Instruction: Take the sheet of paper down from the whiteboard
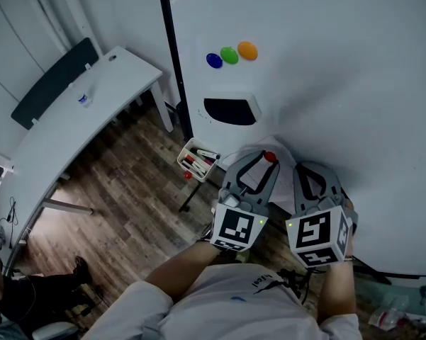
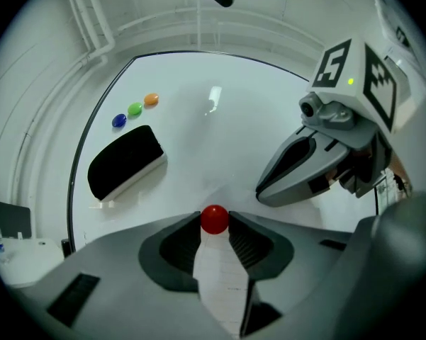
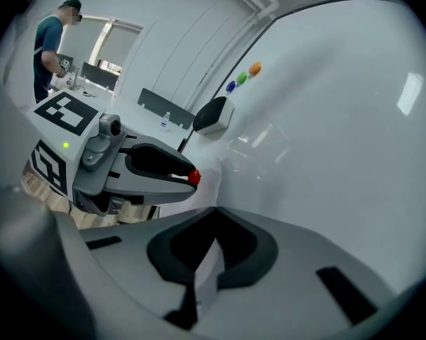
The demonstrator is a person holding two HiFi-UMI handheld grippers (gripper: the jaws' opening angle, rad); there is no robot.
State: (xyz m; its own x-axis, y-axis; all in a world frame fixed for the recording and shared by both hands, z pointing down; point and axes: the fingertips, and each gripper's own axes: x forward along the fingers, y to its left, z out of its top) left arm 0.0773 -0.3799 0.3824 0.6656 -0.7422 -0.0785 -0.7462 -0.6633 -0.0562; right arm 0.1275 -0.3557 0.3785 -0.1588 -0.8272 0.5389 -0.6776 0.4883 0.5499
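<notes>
A white sheet of paper (image 1: 286, 184) hangs low on the whiteboard (image 1: 340, 83), pinned by a round red magnet (image 1: 269, 156). My left gripper (image 1: 267, 163) points level at the board, its two jaw tips pressed on either side of the red magnet (image 2: 214, 219), with the paper (image 2: 220, 278) running between the jaws below it. Just to its right, my right gripper (image 1: 308, 168) tilts downward and is shut on the paper's edge (image 3: 210, 275). In the right gripper view the left gripper's tip carries the red magnet (image 3: 193, 177).
Higher on the board are a black eraser (image 1: 230, 110) and blue, green and orange magnets (image 1: 230, 54). A marker tray (image 1: 198, 160) sits by the board's left edge above the wood floor. A white desk (image 1: 78, 119) stands to the left; a person (image 3: 49, 48) stands far off.
</notes>
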